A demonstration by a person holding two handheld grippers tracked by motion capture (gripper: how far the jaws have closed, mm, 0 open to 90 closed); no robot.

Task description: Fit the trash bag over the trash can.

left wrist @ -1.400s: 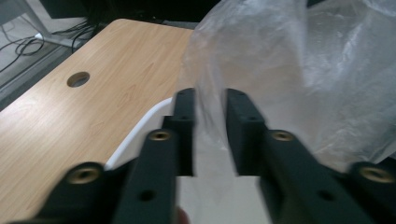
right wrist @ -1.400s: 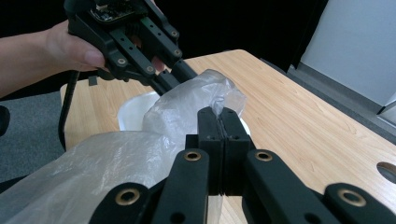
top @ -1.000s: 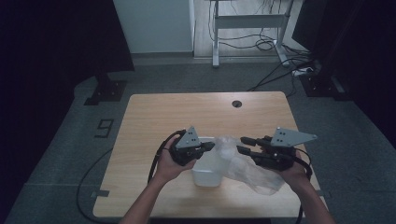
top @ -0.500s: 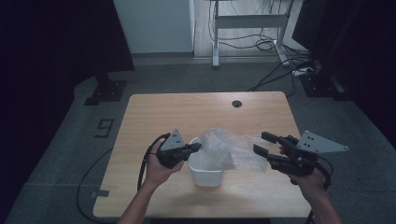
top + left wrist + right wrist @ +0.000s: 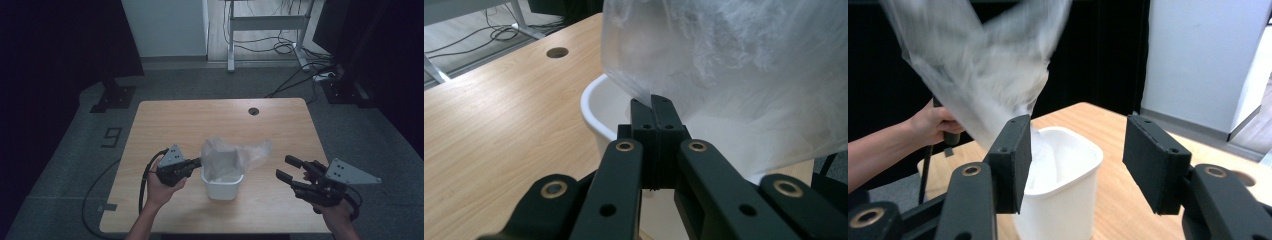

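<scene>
The work in hand looks like lining the small white bin (image 5: 222, 184) with the clear plastic bag (image 5: 235, 156). The bin stands upright near the front edge of the tabletop (image 5: 200, 120), roughly midway between its left and right edges, and the bag rises out of its mouth, billowing up and toward the right edge.

The left tool (image 5: 196, 162) is clenched on the bag's edge just over the bin's left rim; in the left gripper view its jaws meet with a thin fold of film pinched between them (image 5: 651, 107). The right tool (image 5: 287, 167) hangs released, jaws spread wide, well apart from the bag and close to the front right corner.

The main risk, as I judge it, is that the bag is held at one point only. Its free side floats loosely and appears blurred in the right gripper view (image 5: 983, 65), so it may collapse into the bin or fold over the rim unevenly before the right tool catches it. Thin film is also easy to miss: closing the open jaws on air, or on a doubled layer, would leave the mouth twisted.

A second risk is the bin itself. It looks light, and nothing pins it down; a sideways pull from the left tool could tip it or drag it toward the front edge. A hard tug could also tear the film at the pinch.
</scene>
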